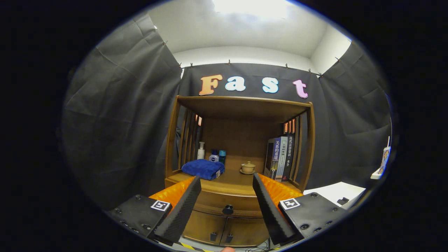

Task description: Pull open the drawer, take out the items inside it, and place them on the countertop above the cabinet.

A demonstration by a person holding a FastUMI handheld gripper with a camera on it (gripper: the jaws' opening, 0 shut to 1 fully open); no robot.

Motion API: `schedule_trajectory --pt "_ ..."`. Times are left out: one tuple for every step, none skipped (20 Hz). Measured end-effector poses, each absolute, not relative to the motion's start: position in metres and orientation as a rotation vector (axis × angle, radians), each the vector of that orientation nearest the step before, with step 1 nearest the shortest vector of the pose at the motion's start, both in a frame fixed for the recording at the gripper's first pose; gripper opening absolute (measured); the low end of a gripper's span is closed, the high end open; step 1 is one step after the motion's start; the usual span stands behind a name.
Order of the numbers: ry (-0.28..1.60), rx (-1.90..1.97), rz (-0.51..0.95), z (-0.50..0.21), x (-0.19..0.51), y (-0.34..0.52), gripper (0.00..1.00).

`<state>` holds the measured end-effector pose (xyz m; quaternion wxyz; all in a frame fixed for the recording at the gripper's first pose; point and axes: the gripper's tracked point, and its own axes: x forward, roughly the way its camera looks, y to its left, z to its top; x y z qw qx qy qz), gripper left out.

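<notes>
The hand-held gripper [226, 206] is hanging in front of the cabinet [224, 213] with its fingers spread wide, pinching nothing — the task looks to be at its very start. The drawer [217, 203] is sitting shut below the desk [232, 182], its dark knob [228, 209] lying between the fingers and beyond them. Next, I judge, the fingers are needing to advance and close on that knob — squarely, or it may slip. On the desk a blue towel [203, 168] is lying to the left, bottles [211, 154] behind it, a lidded cup [248, 167] mid-right, books [280, 157] far right, so bare room for the items is lying near the front edge.
</notes>
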<state>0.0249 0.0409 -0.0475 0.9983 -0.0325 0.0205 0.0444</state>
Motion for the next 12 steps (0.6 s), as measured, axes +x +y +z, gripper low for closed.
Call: schedule_trajectory --pt "0.044 -0.061 0.09 -0.051 0.026 0.042 0.98" --pt "0.047 -0.059 0.09 -0.052 0.027 0.042 0.98" --pt "0.048 -0.057 0.089 -0.054 0.027 0.042 0.98" --pt "0.048 -0.055 0.088 -0.056 0.029 0.04 0.98" --pt "0.044 -0.052 0.088 -0.058 0.03 0.04 0.98" --pt "0.04 -0.047 0.09 -0.059 0.03 0.041 0.98" --pt "0.039 -0.043 0.092 -0.061 0.031 0.041 0.98" --pt "0.04 -0.04 0.092 -0.065 0.032 0.041 0.98" --pt "0.041 -0.041 0.089 -0.067 0.033 0.041 0.98" --pt "0.041 -0.044 0.085 -0.07 0.034 0.038 0.98" --pt "0.041 -0.051 0.08 -0.073 0.035 0.036 0.98" --pt "0.04 -0.057 0.075 -0.074 0.035 0.034 0.98"
